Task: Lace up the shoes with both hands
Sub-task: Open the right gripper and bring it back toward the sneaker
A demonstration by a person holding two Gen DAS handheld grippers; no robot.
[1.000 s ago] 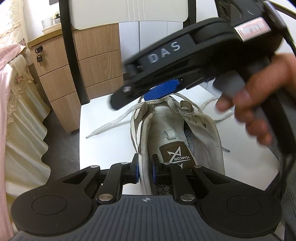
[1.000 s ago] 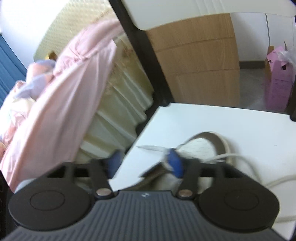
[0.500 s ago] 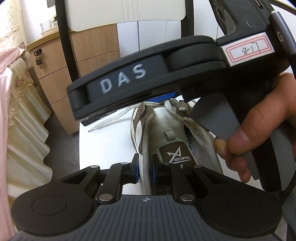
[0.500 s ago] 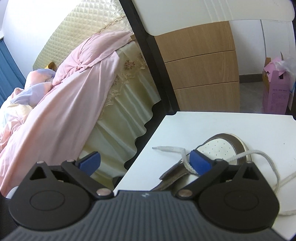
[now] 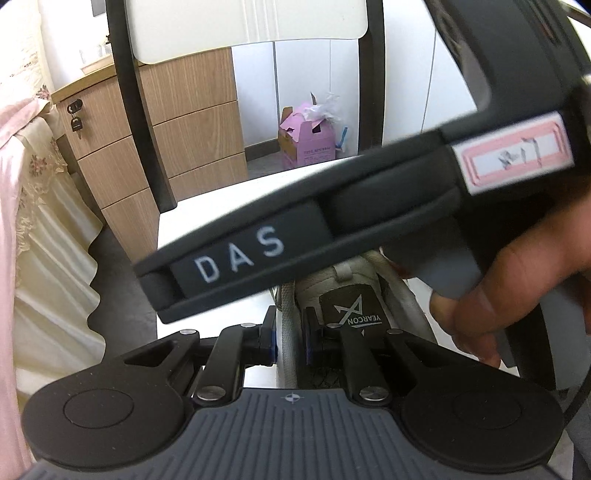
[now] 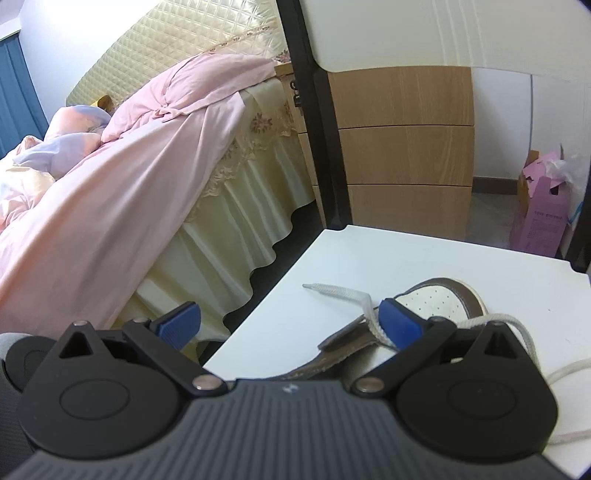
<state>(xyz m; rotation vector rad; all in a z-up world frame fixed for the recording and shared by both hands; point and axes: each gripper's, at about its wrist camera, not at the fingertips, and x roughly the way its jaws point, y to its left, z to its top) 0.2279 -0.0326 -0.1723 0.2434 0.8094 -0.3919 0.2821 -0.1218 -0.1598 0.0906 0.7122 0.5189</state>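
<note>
Shoe [image 5: 354,291] on white worktop [image 6: 424,258], left tool [image 5: 290,338] pinching its side edge, right tool [image 6: 288,321] spread wide, lace [image 6: 343,293] just ahead.

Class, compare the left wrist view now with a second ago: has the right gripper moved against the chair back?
Yes. The right gripper has swung left and nearer the camera, now hiding most of the shoe; the chair back stays put.

The right hand-held gripper [image 6: 288,323] has spread wide (off the shoelace [image 6: 343,293]) and drifted toward seven o'clock.
</note>
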